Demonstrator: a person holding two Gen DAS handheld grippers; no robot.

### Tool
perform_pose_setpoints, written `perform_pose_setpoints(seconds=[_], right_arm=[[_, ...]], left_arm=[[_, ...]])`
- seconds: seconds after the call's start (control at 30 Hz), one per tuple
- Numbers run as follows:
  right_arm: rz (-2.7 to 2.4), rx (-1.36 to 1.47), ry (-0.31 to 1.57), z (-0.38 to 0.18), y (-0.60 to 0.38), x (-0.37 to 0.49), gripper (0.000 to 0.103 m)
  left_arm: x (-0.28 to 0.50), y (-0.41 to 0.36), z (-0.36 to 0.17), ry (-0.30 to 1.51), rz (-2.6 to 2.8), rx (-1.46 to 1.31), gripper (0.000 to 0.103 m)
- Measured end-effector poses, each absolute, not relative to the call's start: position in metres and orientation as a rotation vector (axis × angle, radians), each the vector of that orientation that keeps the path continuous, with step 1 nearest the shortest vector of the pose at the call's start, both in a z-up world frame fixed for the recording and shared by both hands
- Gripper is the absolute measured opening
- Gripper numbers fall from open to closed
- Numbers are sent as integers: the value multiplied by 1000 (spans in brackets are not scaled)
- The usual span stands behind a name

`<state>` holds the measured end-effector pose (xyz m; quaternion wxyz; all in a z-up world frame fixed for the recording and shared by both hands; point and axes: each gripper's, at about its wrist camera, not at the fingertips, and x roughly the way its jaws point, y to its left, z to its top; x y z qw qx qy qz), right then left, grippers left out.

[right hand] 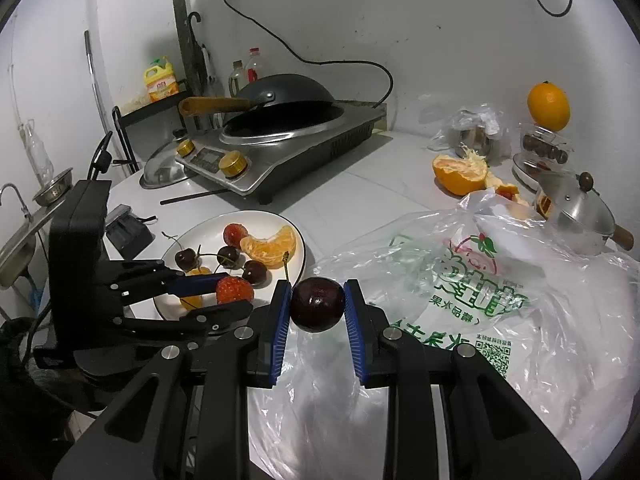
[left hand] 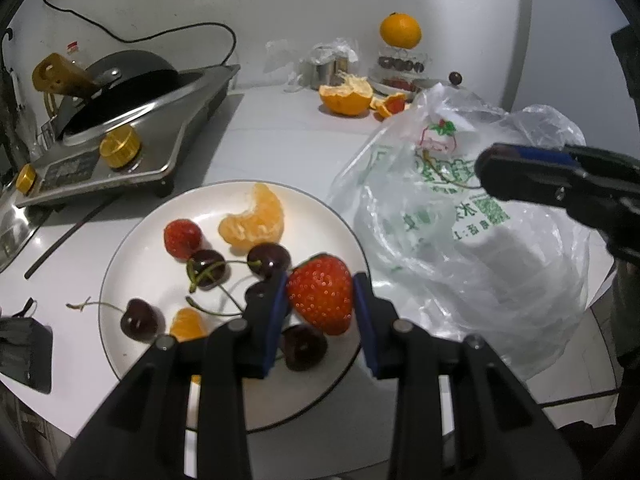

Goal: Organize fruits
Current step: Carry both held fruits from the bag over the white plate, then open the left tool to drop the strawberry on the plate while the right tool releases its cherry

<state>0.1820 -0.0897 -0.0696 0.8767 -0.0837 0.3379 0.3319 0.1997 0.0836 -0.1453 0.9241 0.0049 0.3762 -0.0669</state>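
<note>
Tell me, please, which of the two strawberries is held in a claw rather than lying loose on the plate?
The larger strawberry, clamped between the left claw's blue pads over the plate's near side. The smaller strawberry lies free beside the orange segment.

Two close, downward-tilted wrist views, sharing the fruit plate (left hand: 120,256).

Reds, oranges and dark cherry on white

Between the left gripper's (left hand: 320,296) blue pads sits a red strawberry (left hand: 322,294) speckled with pale seeds; beyond it the white plate (left hand: 120,248) with a thin dark rim carries orange segments (left hand: 256,220) and near-black cherries (left hand: 140,318). The right gripper's (right hand: 317,305) blue pads frame a glossy maroon cherry (right hand: 317,305), above a clear bag (right hand: 480,300) printed green.
</note>
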Motion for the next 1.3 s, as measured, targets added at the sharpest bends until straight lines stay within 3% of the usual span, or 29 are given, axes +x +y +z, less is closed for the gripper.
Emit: perform_pose_setpoints(seconds=[0.37, 0.57, 1.3], right_arm=[[692, -176, 706, -70, -88, 182, 28], [693, -179, 708, -71, -84, 182, 28], [756, -244, 749, -86, -20, 208, 28]], left_arm=[[208, 82, -146, 789, -147, 1, 36], [205, 84, -142, 774, -145, -7, 46], [185, 139, -114, 659, -92, -71, 48]])
